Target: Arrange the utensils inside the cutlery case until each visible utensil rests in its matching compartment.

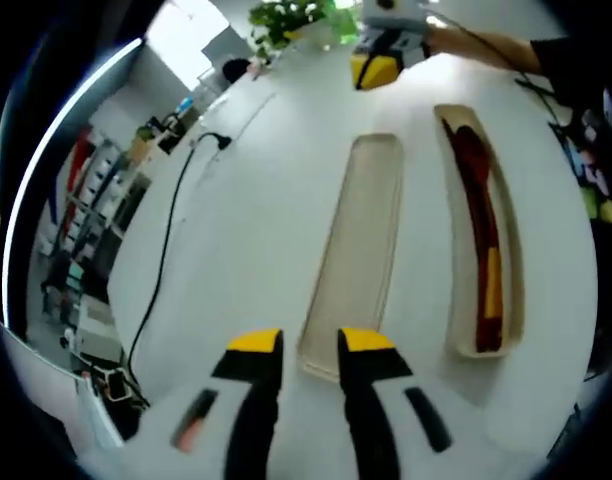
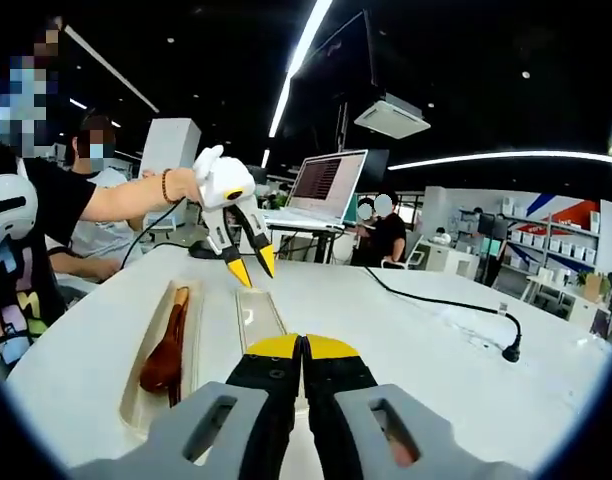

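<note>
Two long cream trays of the cutlery case lie side by side on the white table [image 1: 256, 200]. The middle tray [image 1: 358, 240] [image 2: 258, 318] is empty. The other tray [image 1: 514, 260] [image 2: 136, 395] holds a dark red-brown spoon [image 1: 473, 170] [image 2: 166, 355] together with a slim utensil with a yellow-orange section [image 1: 494, 285]. My left gripper [image 1: 311, 345] [image 2: 252, 268] is open and empty, hanging just above the near end of the empty tray. At that tray's other end is my right gripper [image 2: 303, 347] [image 1: 376, 70], shut with nothing in it.
A black cable [image 1: 166, 250] [image 2: 436, 300] runs across the table to a plug. A laptop [image 2: 326, 185] stands at the far edge, with people seated nearby. A green plant [image 1: 296, 20] sits at the table's other end. Shelves line the room's side.
</note>
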`<state>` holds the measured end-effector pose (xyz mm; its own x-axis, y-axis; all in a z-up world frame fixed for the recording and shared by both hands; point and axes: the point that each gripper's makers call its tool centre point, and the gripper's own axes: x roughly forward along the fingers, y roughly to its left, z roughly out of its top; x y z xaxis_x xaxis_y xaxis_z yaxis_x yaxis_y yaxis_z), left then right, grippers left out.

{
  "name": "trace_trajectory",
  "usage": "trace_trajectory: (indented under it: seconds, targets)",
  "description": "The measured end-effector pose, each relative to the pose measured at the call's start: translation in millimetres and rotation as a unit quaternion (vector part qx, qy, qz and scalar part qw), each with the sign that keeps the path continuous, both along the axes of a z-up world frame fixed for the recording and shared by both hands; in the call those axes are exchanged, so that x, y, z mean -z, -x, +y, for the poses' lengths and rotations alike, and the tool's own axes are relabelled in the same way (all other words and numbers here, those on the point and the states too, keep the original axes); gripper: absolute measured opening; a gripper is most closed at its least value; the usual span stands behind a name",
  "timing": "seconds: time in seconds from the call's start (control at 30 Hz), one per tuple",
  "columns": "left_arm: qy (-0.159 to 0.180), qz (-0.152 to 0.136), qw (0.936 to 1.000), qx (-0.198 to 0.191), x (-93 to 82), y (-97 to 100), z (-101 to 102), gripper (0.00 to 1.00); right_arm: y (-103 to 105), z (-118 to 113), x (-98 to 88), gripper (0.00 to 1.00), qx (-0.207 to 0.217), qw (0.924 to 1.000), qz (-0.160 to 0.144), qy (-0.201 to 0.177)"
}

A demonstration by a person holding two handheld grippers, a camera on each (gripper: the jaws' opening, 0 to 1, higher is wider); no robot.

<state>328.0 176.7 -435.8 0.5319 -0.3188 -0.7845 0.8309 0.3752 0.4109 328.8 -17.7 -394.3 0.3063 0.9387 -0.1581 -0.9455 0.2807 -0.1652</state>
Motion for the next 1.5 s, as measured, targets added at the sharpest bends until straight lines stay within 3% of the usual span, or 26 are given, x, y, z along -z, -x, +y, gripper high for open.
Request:
trace_trajectory:
  seconds: [0.1, 0.2, 0.4, 0.5, 0.63, 0.73, 0.8, 0.9, 1.13, 1.5]
  targets:
    - [0.013, 0.007, 0.9999, -0.007, 0.0, 1.6, 3.1, 0.25, -2.6, -2.6, 5.2, 0.02, 0.009, 0.9999, 0.009, 0.009]
    - [0.017, 0.012, 0.9997, -0.009, 1.0, 3.0, 7.3, 0.28, -4.6, -4.4, 10.4, 0.18, 0.013, 0.9995, 0.020, 0.019]
    - [0.019, 0.035, 0.9992, -0.005, 10.2, 7.9, 11.0, 0.41, -8.5, -7.3, 18.2, 0.30, 0.026, 0.9982, 0.041, 0.037]
    - [0.016, 0.041, 0.9990, -0.002, 13.7, 8.9, 12.8, 0.48, -9.3, -8.3, 25.9, 0.40, 0.029, 0.9969, 0.050, 0.053]
    - [0.025, 0.056, 0.9981, -0.005, 16.7, 10.0, 14.1, 0.51, -12.4, -10.2, 33.7, 0.44, 0.030, 0.9954, 0.054, 0.073]
    - [0.020, 0.064, 0.9977, -0.005, 19.4, 9.0, 15.0, 0.60, -14.4, -8.7, 37.3, 0.52, 0.022, 0.9924, 0.056, 0.108]
    - [0.019, 0.067, 0.9976, -0.006, 18.6, 6.4, 15.7, 0.61, -13.8, -4.6, 37.7, 0.58, 0.015, 0.9909, 0.059, 0.120]
    - [0.019, 0.076, 0.9968, -0.010, 20.4, 7.2, 16.2, 0.61, -15.3, -7.0, 47.5, 0.59, 0.018, 0.9852, 0.069, 0.156]
    - [0.055, 0.123, 0.9905, -0.023, 25.8, 12.8, 11.5, 0.55, -15.0, -13.6, 61.1, 0.57, 0.021, 0.9814, 0.093, 0.167]
    - [0.090, 0.158, 0.9825, -0.043, 29.4, 12.3, 7.2, 0.49, -2.5, -4.3, 68.5, 0.45, -0.014, 0.9798, 0.110, 0.166]
